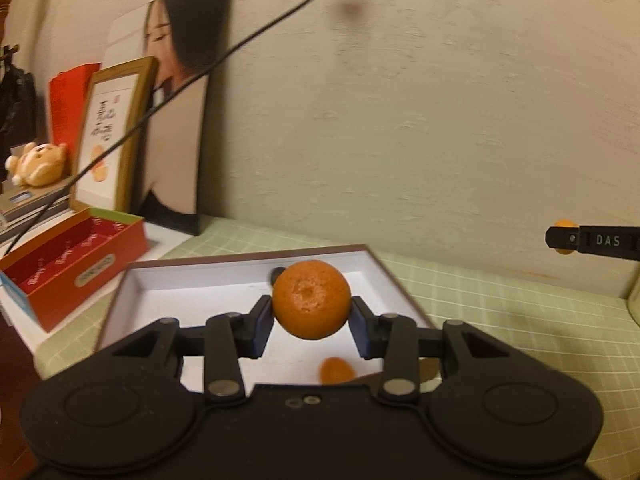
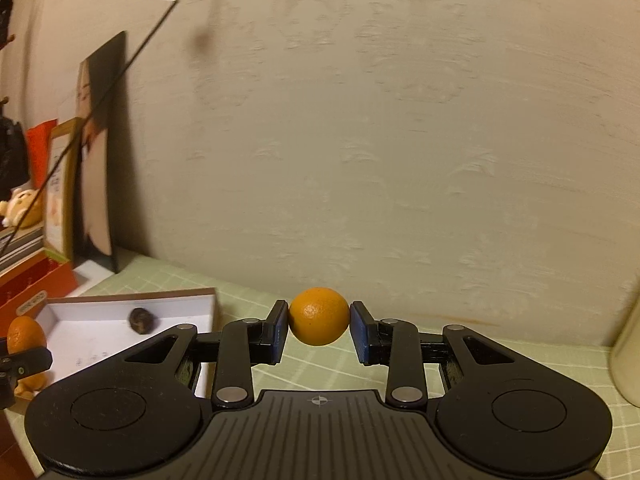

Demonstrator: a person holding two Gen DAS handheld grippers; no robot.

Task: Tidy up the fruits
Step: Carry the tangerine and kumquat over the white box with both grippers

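— Left hand-held gripper: clamped on an orange, pads on its two sides at the widest part, dimpled end facing back toward the camera. Held up over the white-lined box, which sits below and ahead of the fingertips. Another small orange piece lying in the box, just beneath the gripper.

— And the right?

— Right hand-held gripper: closed around a second orange, left pad touching the peel, right pad seemingly touching too, though hard to tell for sure. Raised above the green checked surface, box off to its left, with a dark wrinkled fruit resting inside.

— Handling?

— Probably light, roundish, firm but yielding under the peel. Waxy skin, so likely to roll or squirt out if pinched off-centre. Best taken across the widest part, as now, with modest pressure only; too hard a squeeze risks bruising or splitting the skin.

— Setting down?

— Low and gentle, close to the box floor before letting go; otherwise likely to roll toward a wall or into the fruit already there.
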